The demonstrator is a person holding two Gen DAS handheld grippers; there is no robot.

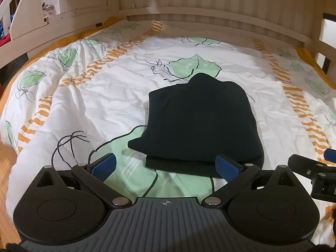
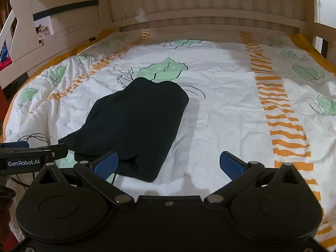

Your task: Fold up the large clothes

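A dark folded garment (image 1: 199,121) lies as a compact bundle on the bed's white quilt (image 1: 105,96). It also shows in the right wrist view (image 2: 134,124), left of centre. My left gripper (image 1: 166,164) is open and empty, just short of the garment's near edge, its blue fingers (image 1: 104,166) spread wide. My right gripper (image 2: 170,164) is open and empty, at the garment's near right corner, above the quilt (image 2: 226,113). The right gripper shows at the right edge of the left wrist view (image 1: 315,170). The left gripper shows at the left edge of the right wrist view (image 2: 31,153).
The quilt has green leaf prints and orange striped bands. A pale wooden bed frame (image 1: 210,14) rails the far side and the left side (image 2: 63,31). Wood floor (image 1: 6,168) shows at the left of the bed.
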